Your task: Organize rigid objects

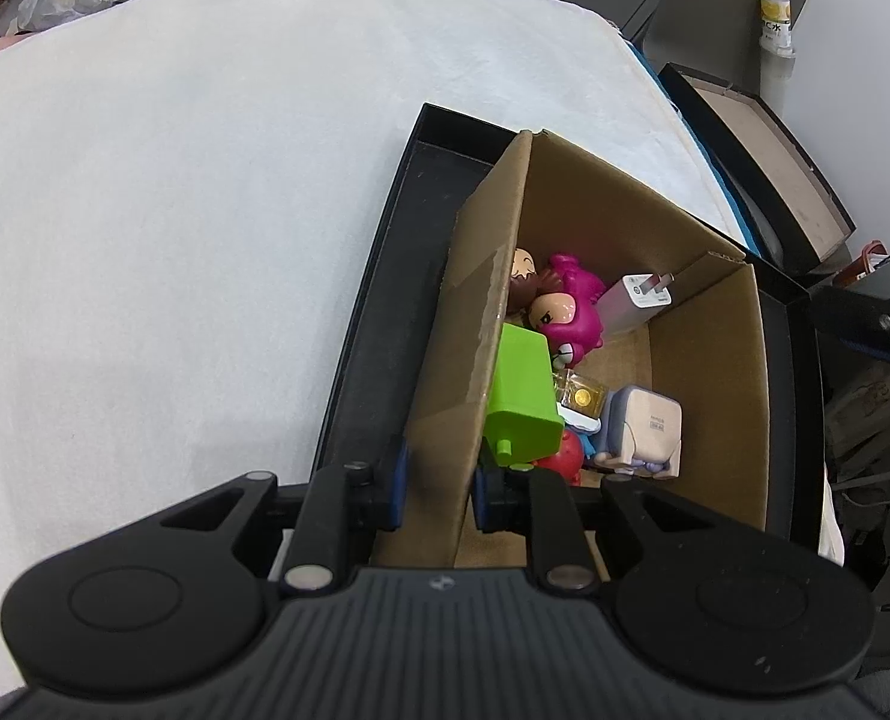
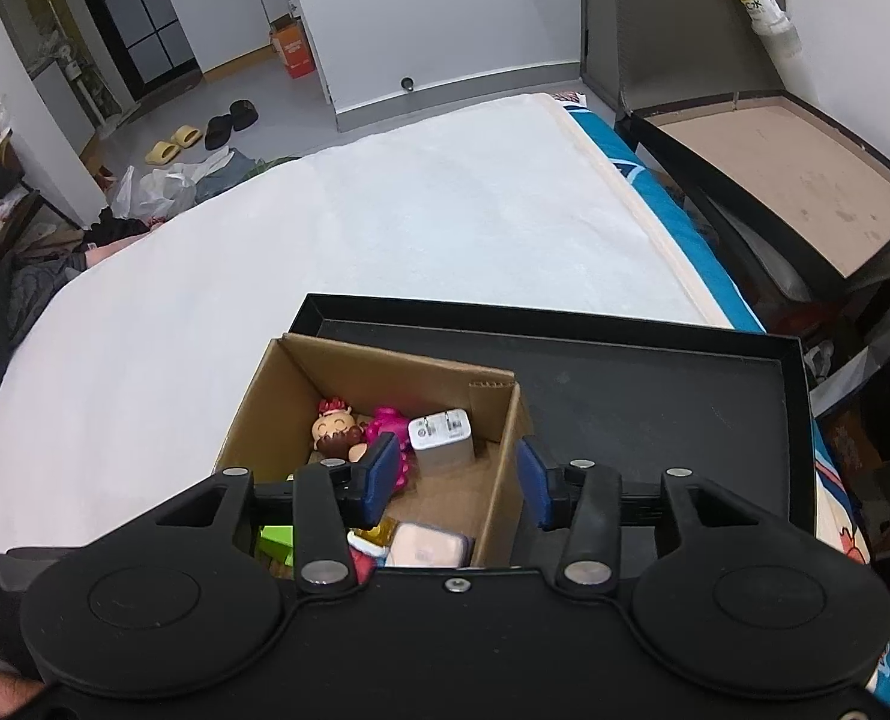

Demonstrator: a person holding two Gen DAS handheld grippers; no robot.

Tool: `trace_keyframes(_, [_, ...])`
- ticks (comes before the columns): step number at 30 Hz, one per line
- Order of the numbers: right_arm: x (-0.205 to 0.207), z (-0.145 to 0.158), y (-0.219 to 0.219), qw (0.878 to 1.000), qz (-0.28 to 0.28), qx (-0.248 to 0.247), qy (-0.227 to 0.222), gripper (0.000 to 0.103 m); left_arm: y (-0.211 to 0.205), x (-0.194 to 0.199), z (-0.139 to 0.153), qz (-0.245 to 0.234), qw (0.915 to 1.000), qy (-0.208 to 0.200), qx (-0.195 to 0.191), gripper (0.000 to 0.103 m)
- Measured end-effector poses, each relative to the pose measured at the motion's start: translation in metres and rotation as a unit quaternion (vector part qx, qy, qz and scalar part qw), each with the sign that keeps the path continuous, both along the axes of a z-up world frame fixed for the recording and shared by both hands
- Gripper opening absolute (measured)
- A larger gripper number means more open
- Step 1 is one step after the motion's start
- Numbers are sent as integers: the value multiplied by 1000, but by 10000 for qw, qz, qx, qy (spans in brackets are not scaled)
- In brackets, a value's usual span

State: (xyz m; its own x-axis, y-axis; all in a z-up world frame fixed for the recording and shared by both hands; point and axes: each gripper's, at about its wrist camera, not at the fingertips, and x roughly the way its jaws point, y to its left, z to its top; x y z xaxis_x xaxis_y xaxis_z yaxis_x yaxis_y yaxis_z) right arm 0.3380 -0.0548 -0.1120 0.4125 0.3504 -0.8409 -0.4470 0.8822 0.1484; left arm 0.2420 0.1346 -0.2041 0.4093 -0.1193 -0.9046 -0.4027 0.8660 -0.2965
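A brown cardboard box (image 1: 715,372) (image 2: 252,420) sits in a black tray (image 1: 408,222) (image 2: 655,396) on a white cloth. It holds a pink doll (image 1: 568,309), a brown-haired doll (image 2: 336,429), a white charger (image 1: 640,300) (image 2: 441,438), a green block (image 1: 520,402), a pale plug adapter (image 1: 649,426) and a small gold-centred case (image 1: 583,393). My left gripper (image 1: 438,480) straddles the box's left wall, its pads close on both sides. My right gripper (image 2: 460,480) is open, straddling the box's right wall.
The white cloth (image 1: 174,210) (image 2: 384,210) covers the table left of and beyond the tray. A large open dark box with a brown inside (image 2: 775,168) and a bottle (image 2: 763,0) stand at the right. Slippers and bags lie on the floor far behind.
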Motion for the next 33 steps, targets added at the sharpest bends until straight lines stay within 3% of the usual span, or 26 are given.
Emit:
trace_keyframes(11, [-9,12,-39,9996,-274,65,-70,49,-7,5,3,-59,9998,93,137,19])
trace_keyframes(21, [-18,18,-69,9985,-480,271,-41,61,-16,-3,33,-157,9993,8,348,20])
trace_keyframes(26, [-29,22,-79,9978,-565,351,-56,81,-21,-14,47,-182,9990,-78,411,21])
trace_keyframes(31, [-39,26,-89,9969,-663,401,-110,94,-26,-24,62,-167,9981,-202,552,21])
trace_keyframes(33, [-45,29,-92,9966,-691,413,-175,98,-29,-29,68,-180,9975,-282,626,28])
